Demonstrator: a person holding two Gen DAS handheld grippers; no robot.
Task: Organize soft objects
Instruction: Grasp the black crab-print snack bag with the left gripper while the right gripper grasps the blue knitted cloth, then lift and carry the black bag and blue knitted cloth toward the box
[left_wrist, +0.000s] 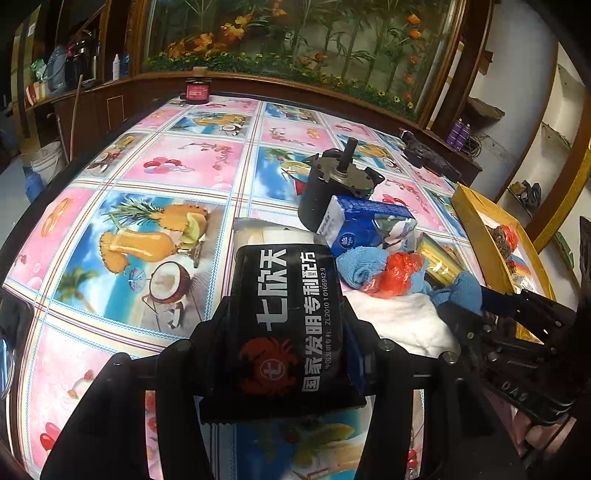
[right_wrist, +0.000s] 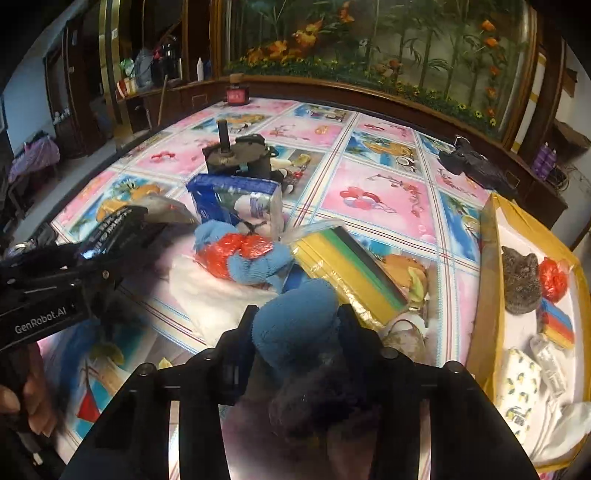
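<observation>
My left tongs (left_wrist: 284, 332) are closed on the black packet (left_wrist: 286, 321), and my right tongs (right_wrist: 295, 325) pinch the blue cloth (right_wrist: 295, 325), both lifted to carry toward the yellow box (right_wrist: 491, 258) at the surface's right edge.

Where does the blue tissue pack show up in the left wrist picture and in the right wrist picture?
Left wrist view: the tissue pack lies right of centre, just below the black motor, above the blue cloth.
Right wrist view: the tissue pack sits left of centre, upper middle, again just in front of the motor.
Shared landmark: the red jar at the table's far edge.
</observation>
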